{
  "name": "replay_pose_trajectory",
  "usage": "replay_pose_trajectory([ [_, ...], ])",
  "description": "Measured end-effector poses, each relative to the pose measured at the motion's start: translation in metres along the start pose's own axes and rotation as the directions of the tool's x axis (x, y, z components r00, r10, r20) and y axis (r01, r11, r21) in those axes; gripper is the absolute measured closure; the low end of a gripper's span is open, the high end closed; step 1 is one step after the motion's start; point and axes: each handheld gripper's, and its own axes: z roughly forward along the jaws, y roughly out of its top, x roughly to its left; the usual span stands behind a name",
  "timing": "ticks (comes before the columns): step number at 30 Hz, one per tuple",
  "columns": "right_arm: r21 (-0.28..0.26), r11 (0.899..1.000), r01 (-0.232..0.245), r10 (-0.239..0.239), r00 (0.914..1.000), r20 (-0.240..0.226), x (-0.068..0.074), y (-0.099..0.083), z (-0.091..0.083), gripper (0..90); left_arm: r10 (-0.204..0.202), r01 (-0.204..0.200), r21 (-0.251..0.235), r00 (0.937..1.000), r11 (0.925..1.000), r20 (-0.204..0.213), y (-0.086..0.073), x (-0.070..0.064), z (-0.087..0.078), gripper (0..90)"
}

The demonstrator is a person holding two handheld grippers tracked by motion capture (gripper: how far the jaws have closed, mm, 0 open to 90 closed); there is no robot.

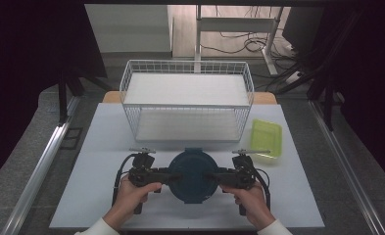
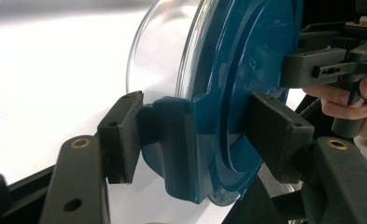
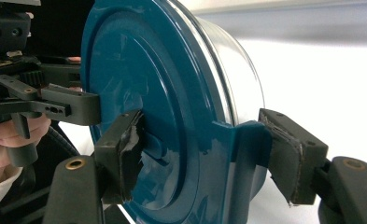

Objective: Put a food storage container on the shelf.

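Note:
A round clear container with a dark blue lid (image 1: 194, 169) sits on the white table near the front edge. My left gripper (image 1: 174, 176) reaches it from the left and my right gripper (image 1: 211, 177) from the right. In the left gripper view the blue lid (image 2: 246, 60) stands on edge, and my left gripper (image 2: 197, 135) is shut across the lid's side clip (image 2: 172, 140). In the right gripper view my right gripper (image 3: 204, 154) clamps the opposite side clip (image 3: 239, 149) of the lid (image 3: 139, 84). The clear bowl (image 2: 162, 51) shows behind the lid.
A white wire basket (image 1: 186, 62) with two white shelves stands at the back middle of the table (image 1: 97, 147). A flat yellow-green tray (image 1: 266, 137) lies at its right. Metal rails run along both sides of the table.

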Motion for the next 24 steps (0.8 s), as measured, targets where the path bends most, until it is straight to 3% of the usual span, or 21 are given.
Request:
replay_pose_trajectory([
  [9, -0.018, 1.000, 0.015, -0.015, 0.9999, 0.003, 0.003, 0.013, -0.003, 33.2, -0.001, 0.001, -0.027, 1.0000, 0.9996, 0.003, 0.011, -0.001, -0.005, 38.3],
  [24, -0.037, 0.998, 0.052, -0.052, 0.9987, 0.005, 0.013, 0.037, -0.010, 33.3, 0.033, -0.033, -0.055, 0.9994, 0.9980, -0.008, 0.033, -0.008, -0.018, 38.3],
])
